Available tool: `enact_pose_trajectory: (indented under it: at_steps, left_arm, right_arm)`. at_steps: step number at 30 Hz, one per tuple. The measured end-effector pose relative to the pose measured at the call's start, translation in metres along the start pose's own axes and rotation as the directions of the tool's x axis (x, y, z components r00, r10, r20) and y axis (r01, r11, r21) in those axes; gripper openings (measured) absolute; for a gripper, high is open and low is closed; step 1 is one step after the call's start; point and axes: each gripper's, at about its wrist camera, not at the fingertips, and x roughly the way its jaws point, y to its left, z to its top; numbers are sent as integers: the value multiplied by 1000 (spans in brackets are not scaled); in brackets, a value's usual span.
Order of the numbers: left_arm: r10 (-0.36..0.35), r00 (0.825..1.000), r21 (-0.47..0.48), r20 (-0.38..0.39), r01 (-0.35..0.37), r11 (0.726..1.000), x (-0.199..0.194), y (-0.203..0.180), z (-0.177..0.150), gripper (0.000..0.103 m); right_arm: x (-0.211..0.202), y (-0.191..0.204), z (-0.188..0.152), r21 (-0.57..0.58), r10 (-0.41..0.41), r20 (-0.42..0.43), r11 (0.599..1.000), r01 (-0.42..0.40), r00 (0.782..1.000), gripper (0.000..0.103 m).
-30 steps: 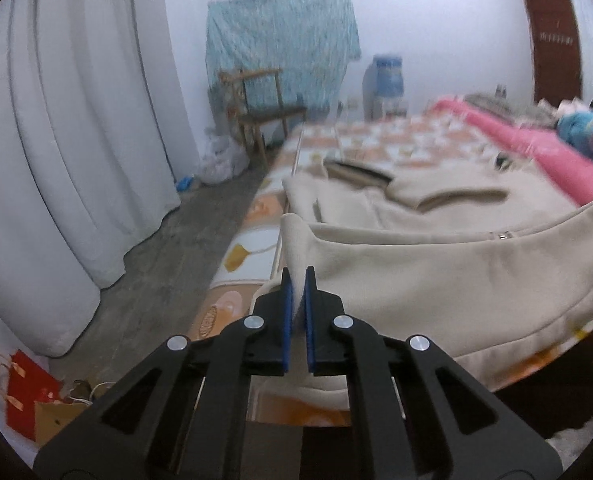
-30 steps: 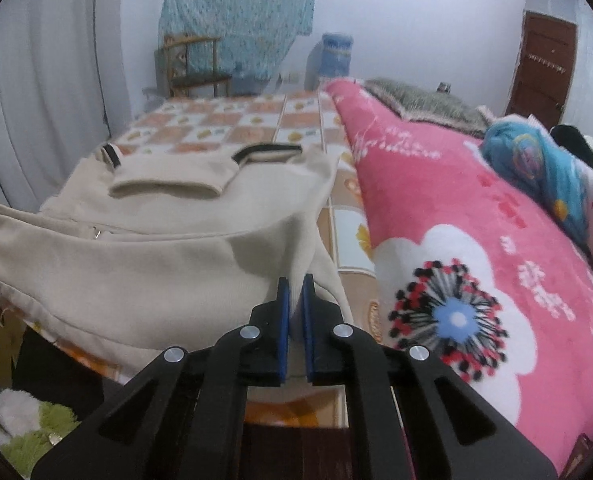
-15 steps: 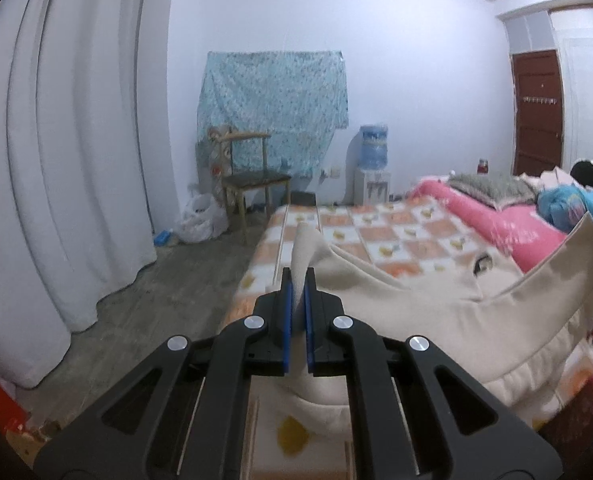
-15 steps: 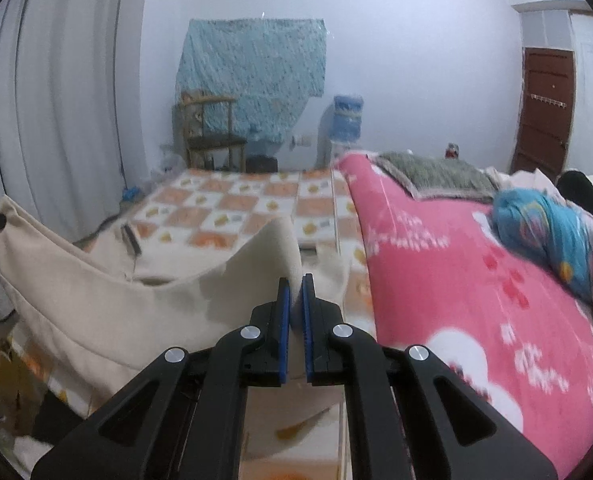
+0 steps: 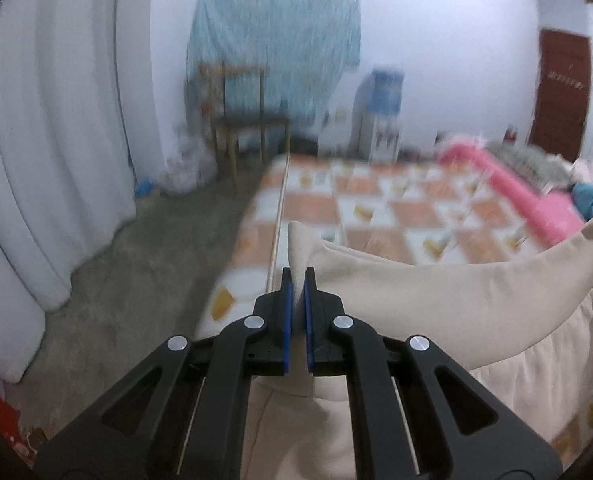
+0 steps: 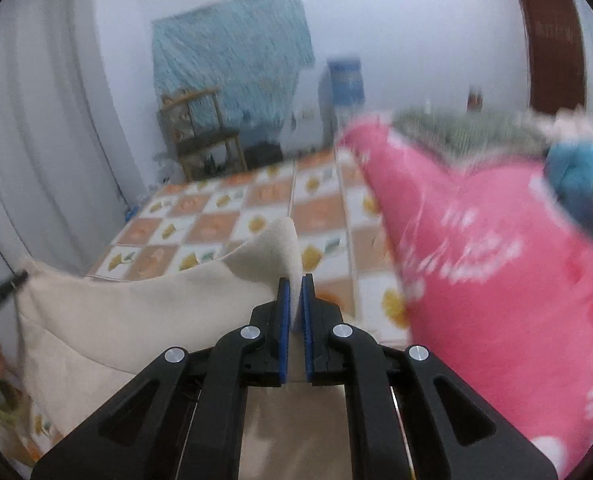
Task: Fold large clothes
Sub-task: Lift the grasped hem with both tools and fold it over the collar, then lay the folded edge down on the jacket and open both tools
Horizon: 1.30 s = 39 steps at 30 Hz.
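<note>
Left gripper [image 5: 298, 276]: blue-padded black fingers [image 5: 286, 312] pinching one corner of the large cream-coloured fabric garment [image 5: 436, 300], a point of cloth sticking up above the tips. Right gripper [image 6: 295, 284]: fingers [image 6: 282, 312] pressed together on the opposite corner of the same garment [image 6: 156, 304], cloth folded over just above them. Garment lifted above the bed with the orange-and-white checked cover [image 5: 376, 200], upper edge sagging in a curve between the two grips, lower part hanging down toward the bed's near edge. Pink flowered quilt [image 6: 476, 260] lying along the right side of the bed, beside the garment. Beyond the bed, a wooden chair [image 5: 244, 120] and a blue water dispenser [image 5: 380, 112] against the wall, a light blue cloth [image 5: 276, 48] hung behind. White curtains [image 5: 48, 140] on the left. Both views blurred.
</note>
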Motion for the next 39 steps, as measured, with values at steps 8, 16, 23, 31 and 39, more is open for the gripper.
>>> enact_pose_trajectory:
  at_steps: [8,16,23,31,39]
  left_arm:
    - [56,969,-103,-239,-82,991,72,30,-18,47]
    - [44,988,-187,-148,-72,980,11,48,-19,53]
    - [-10,996,-101,-86,1,995,-76,23,-57,80]
    - [-148,976,-65,-159,139,988,-118,-33,-117,87]
    - [-103,978,-74,-179,91,993,-142,-72,-139,90]
  right_arm:
    - [65,-42,-26,142,-37,-186,988,64,982,29]
    - [-4,-40,-24,28,-247,-78,968,250,966,47]
    - [-82,-8,-71,-29,-215,-39,976,214,976,80]
    - [-130,40,-148,-29,-191,-78,981,190,978,96]
    - [-152,100,-175,-119,-174,-36,978,168,984,96]
